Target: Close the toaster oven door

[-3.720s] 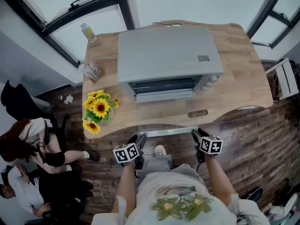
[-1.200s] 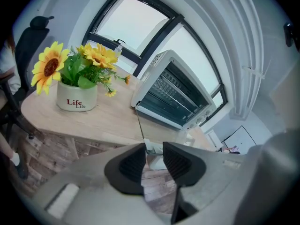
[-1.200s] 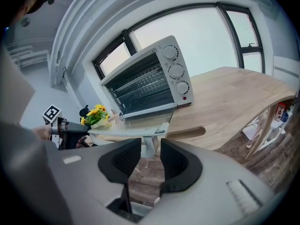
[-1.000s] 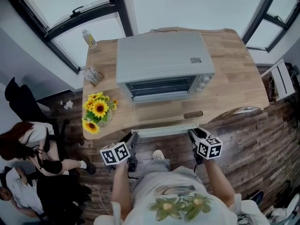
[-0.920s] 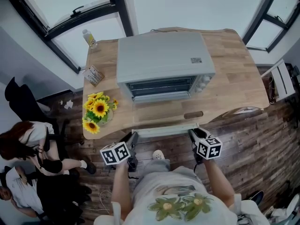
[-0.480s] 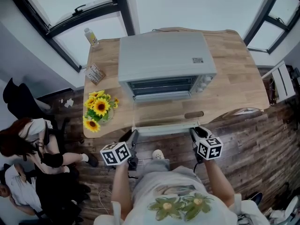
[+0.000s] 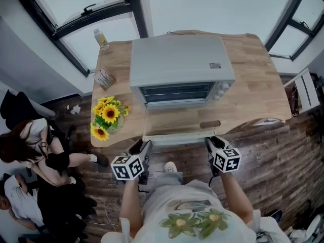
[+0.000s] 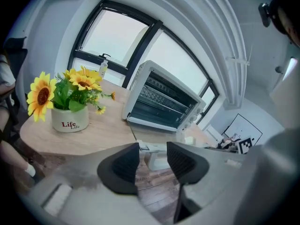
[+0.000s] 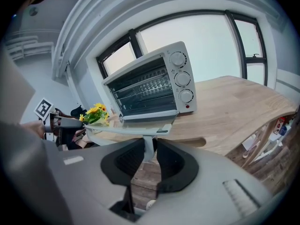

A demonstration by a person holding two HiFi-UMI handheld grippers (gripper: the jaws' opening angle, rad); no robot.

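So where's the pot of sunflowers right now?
In the head view, the sunflower pot sits on the table, front left corner, left of the toaster oven.

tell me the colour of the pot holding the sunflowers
White with red lettering; the pot shows best in the left gripper view.

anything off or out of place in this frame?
Only the toaster oven door: it lies dropped flat open, its handle out at the front edge of the table. Nothing spilled or tipped; the sunflower pot stands upright.
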